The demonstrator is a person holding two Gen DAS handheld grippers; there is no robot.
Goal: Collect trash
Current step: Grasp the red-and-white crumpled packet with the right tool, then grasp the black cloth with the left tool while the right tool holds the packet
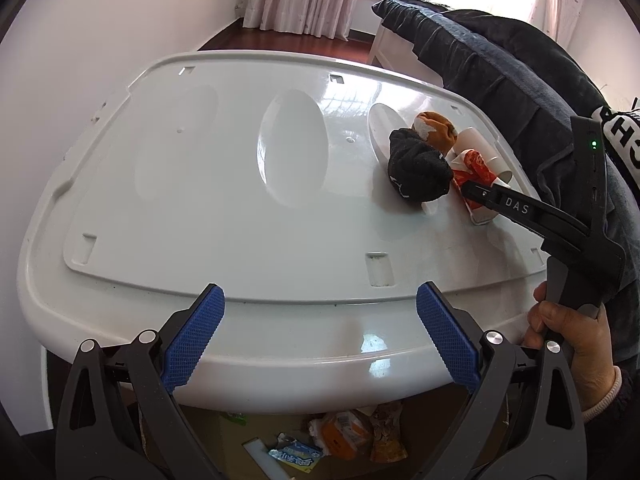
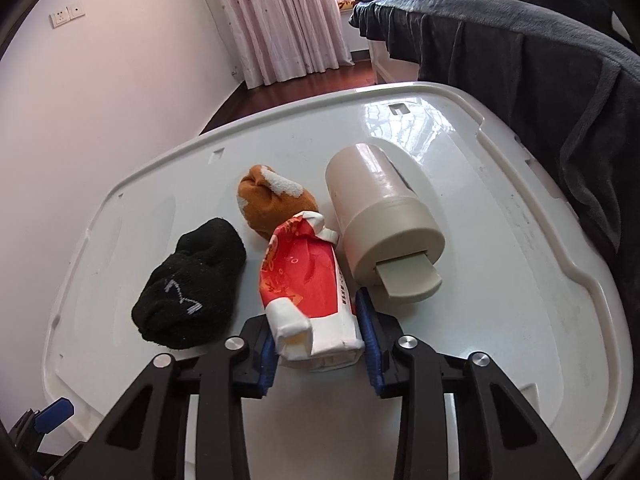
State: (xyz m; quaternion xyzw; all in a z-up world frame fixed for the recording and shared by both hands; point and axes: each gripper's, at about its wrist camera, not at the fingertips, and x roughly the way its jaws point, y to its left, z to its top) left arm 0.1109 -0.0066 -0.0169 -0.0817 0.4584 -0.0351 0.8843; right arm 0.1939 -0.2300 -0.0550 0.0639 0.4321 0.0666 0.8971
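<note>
Trash (image 1: 344, 436) fills box (image 1: 240, 436) below white table (image 1: 200, 200).

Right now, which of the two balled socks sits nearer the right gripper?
The black sock, lying just left of the right gripper. The brown-and-white sock sits farther back, beyond the red-and-white wrapper between the gripper's fingers.

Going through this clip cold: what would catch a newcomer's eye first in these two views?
Most striking is the crumpled red-and-white wrapper on the white plastic tabletop, pinched between the blue pads of the right gripper. Crowded round it are a black sock to its left, a balled brown sock behind it and a beige canister lying on its side to its right. The left gripper hangs open and empty over the near table edge.
</note>
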